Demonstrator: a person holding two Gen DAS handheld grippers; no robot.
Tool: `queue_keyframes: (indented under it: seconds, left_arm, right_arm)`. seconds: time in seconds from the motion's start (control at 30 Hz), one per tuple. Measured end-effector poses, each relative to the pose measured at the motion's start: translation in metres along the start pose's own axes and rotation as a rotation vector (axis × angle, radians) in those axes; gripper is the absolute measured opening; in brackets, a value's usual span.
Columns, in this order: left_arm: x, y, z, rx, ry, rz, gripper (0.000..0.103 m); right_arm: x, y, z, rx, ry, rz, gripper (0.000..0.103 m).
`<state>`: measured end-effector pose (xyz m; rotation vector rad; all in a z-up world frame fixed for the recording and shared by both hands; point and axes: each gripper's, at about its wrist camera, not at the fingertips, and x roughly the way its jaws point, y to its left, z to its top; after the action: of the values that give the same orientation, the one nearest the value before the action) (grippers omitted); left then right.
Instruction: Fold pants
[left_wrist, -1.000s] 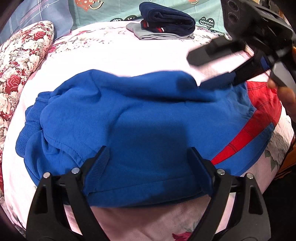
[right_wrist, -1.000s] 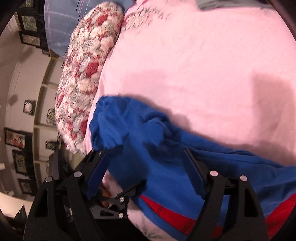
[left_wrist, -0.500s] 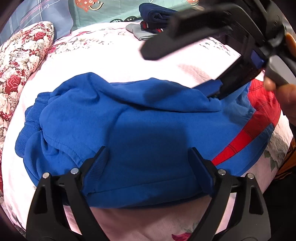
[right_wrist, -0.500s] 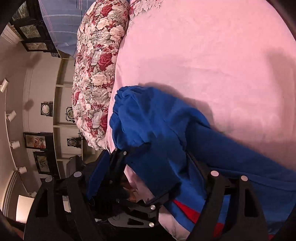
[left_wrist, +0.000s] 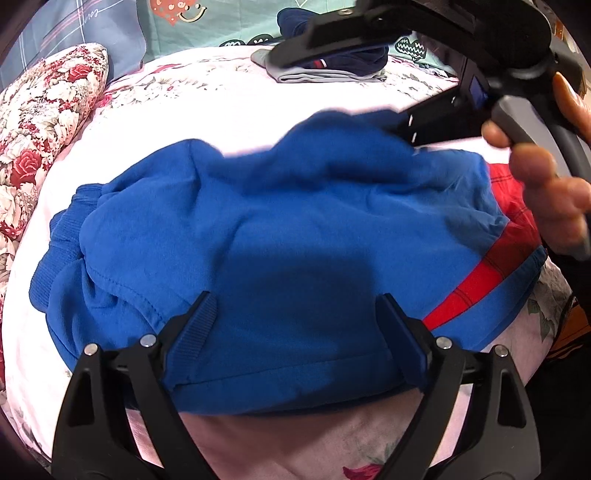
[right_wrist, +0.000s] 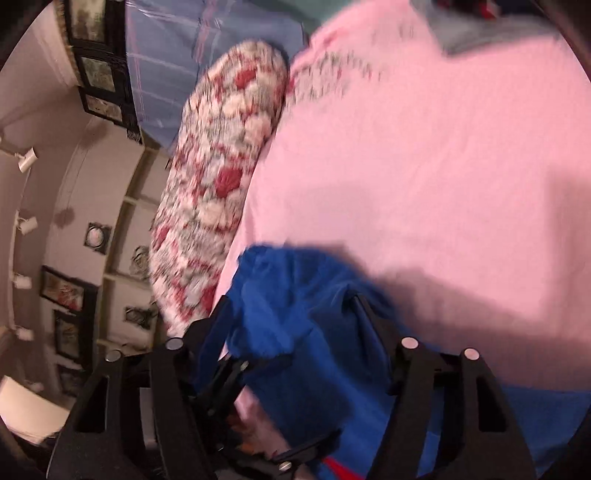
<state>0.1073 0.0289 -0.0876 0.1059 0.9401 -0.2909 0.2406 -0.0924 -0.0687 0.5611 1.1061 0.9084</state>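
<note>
The blue pants (left_wrist: 288, 236) with red side panels (left_wrist: 476, 280) lie bunched on the pale pink bed sheet (left_wrist: 221, 107). My left gripper (left_wrist: 299, 314) is open, its fingers spread over the near hem, resting on the cloth. My right gripper (right_wrist: 291, 314) is open around a raised fold of the blue pants (right_wrist: 295, 295). It also shows in the left wrist view (left_wrist: 369, 74), held by a hand at the upper right with its lower finger at the pants' far edge. The right wrist view is blurred.
A floral pillow (left_wrist: 44, 110) lies at the bed's left side, also in the right wrist view (right_wrist: 218, 184). A stack of folded dark navy and grey clothes (left_wrist: 332, 66) sits at the far edge. A wall with framed pictures (right_wrist: 66, 295) is beyond the bed.
The right gripper swung over the far edge of the pants and its view tilted back. The far fold of blue cloth rose and shifted. The left gripper stayed put.
</note>
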Motion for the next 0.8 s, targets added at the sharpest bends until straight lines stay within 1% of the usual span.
queue_keyframes:
  seconds: [0.1,0.17,0.27,0.37,0.4,0.47,0.53,0.57,0.6,0.63,0.7,0.73,0.77,0.8]
  left_arm:
    - [-0.001,0.000,0.000,0.001,0.000,-0.003,0.090]
    - [-0.004,0.002,0.001,-0.013,-0.006,-0.017,0.090]
    - [-0.011,0.008,0.005,-0.056,-0.023,-0.052,0.090]
    - [-0.026,0.004,0.020,-0.038,-0.096,-0.047,0.089]
    - [-0.028,0.003,0.026,-0.032,-0.116,-0.047,0.090]
    - [-0.026,0.000,0.037,-0.008,-0.139,-0.044,0.090]
    - [0.000,-0.002,0.042,0.020,-0.074,-0.015,0.090]
    - [0.014,-0.001,0.041,0.013,-0.032,-0.019,0.090]
    - [0.022,0.000,0.039,0.008,-0.012,-0.025,0.090]
    - [0.026,0.001,0.037,0.002,0.003,-0.030,0.089]
    - [0.022,0.005,0.038,-0.014,-0.009,-0.053,0.090]
    - [0.023,0.007,0.038,-0.023,-0.005,-0.062,0.090]
    - [0.024,0.007,0.038,-0.024,-0.001,-0.063,0.090]
    - [0.025,0.005,0.038,-0.016,0.002,-0.055,0.090]
  right_arm:
    - [-0.019,0.005,0.002,-0.017,-0.053,-0.072,0.067]
    - [-0.022,0.009,0.003,-0.015,-0.017,-0.100,0.067]
    - [-0.018,-0.004,0.006,0.044,0.058,-0.110,0.067]
    - [0.003,-0.022,0.000,0.144,0.203,-0.022,0.066]
    - [0.014,-0.026,-0.005,0.180,0.265,0.028,0.066]
    - [0.026,-0.026,-0.008,0.198,0.311,0.068,0.066]
    - [0.032,-0.027,-0.002,0.196,0.299,0.054,0.067]
    - [0.033,-0.031,0.001,0.214,0.293,0.058,0.067]
    - [0.033,-0.035,0.004,0.237,0.288,0.063,0.067]
    - [0.034,-0.041,0.006,0.261,0.283,0.068,0.067]
    - [0.035,-0.047,0.006,0.282,0.266,0.078,0.067]
    - [0.030,-0.046,0.007,0.280,0.232,0.083,0.067]
    - [0.020,-0.041,0.008,0.243,0.151,0.078,0.067]
    - [0.011,-0.035,0.010,0.192,0.088,0.055,0.067]
